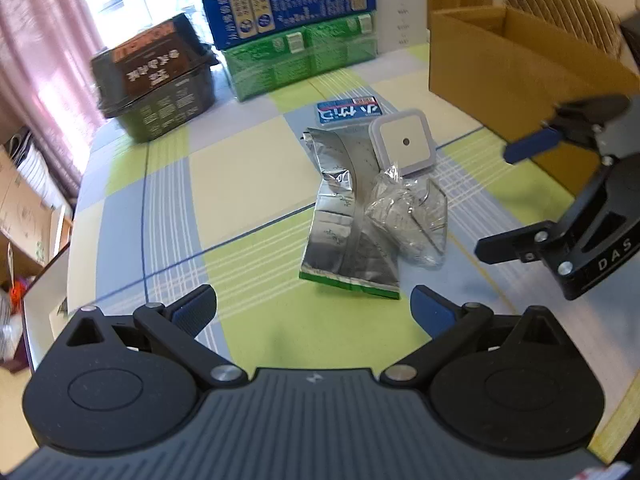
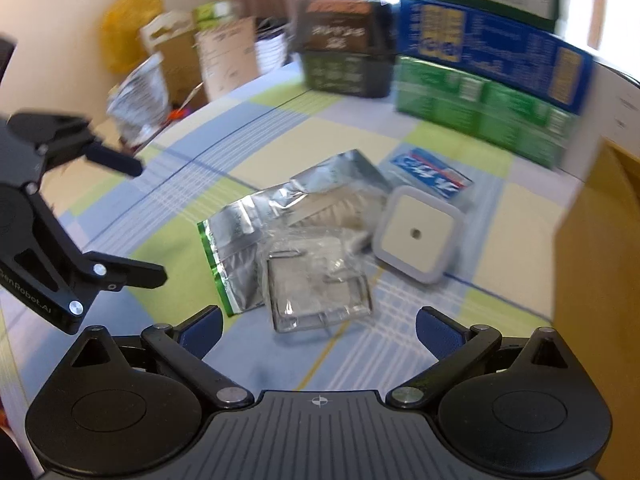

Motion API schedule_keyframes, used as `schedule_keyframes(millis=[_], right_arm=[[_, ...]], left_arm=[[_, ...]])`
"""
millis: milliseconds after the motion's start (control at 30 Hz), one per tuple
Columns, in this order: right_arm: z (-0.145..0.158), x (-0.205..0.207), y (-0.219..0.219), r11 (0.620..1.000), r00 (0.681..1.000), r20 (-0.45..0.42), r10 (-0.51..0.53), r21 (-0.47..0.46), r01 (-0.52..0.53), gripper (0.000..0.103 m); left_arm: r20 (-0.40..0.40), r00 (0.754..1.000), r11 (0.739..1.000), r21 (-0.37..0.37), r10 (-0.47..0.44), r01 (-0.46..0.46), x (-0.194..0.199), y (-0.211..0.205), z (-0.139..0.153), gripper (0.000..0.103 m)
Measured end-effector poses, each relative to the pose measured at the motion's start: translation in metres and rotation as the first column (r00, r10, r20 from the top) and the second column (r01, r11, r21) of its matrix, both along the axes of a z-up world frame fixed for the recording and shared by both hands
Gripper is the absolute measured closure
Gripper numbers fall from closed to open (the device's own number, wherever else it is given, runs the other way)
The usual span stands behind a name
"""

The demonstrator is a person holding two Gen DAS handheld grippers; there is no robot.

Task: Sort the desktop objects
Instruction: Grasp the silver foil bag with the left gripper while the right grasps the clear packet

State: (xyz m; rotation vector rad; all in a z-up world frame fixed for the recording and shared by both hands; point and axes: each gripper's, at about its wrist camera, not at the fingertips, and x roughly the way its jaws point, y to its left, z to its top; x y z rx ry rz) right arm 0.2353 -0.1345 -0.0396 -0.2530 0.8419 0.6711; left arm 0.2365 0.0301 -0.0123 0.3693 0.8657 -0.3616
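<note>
Both hand-held grippers, left (image 1: 312, 312) and right (image 2: 318, 330), are being held wide open, empty. The clear packet (image 2: 316, 280) is lying on the bench (image 1: 248, 184) directly ahead of the right one, judged nearer.

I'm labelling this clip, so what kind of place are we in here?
Most likely a room in a home, with a table used for sorting. Clues: the checked green, blue and cream tablecloth, the pink curtain by a bright window, and stacked blue and green printed cartons beside an open brown cardboard box.
</note>
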Motion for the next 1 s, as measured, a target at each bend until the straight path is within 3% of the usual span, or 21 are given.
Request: schedule_keyframes(millis=[200, 567, 1000], right_arm=[[-0.019, 0.026, 0.013, 0.996, 0.997, -0.035, 0.075, -0.041, -0.077, 0.004], [-0.033, 0.045, 0.024, 0.988, 0.987, -0.09, 0.129, -0.069, -0.136, 0.036], [-0.016, 0.04, -0.007, 0.973, 0.985, -0.137, 0.101, -0.195, -0.126, 0.037]], left_arm=[[-0.017, 0.995, 0.994, 0.057, -0.094, 0.094, 0.02, -0.007, -0.013, 0.002], [-0.042, 0.985, 0.98, 0.097, -0.17, 0.173, 0.038, -0.009, -0.024, 0.002], [-0.089, 0.971, 0.97, 0.079, -0.223, 0.23, 0.062, -0.037, -0.024, 0.002]])
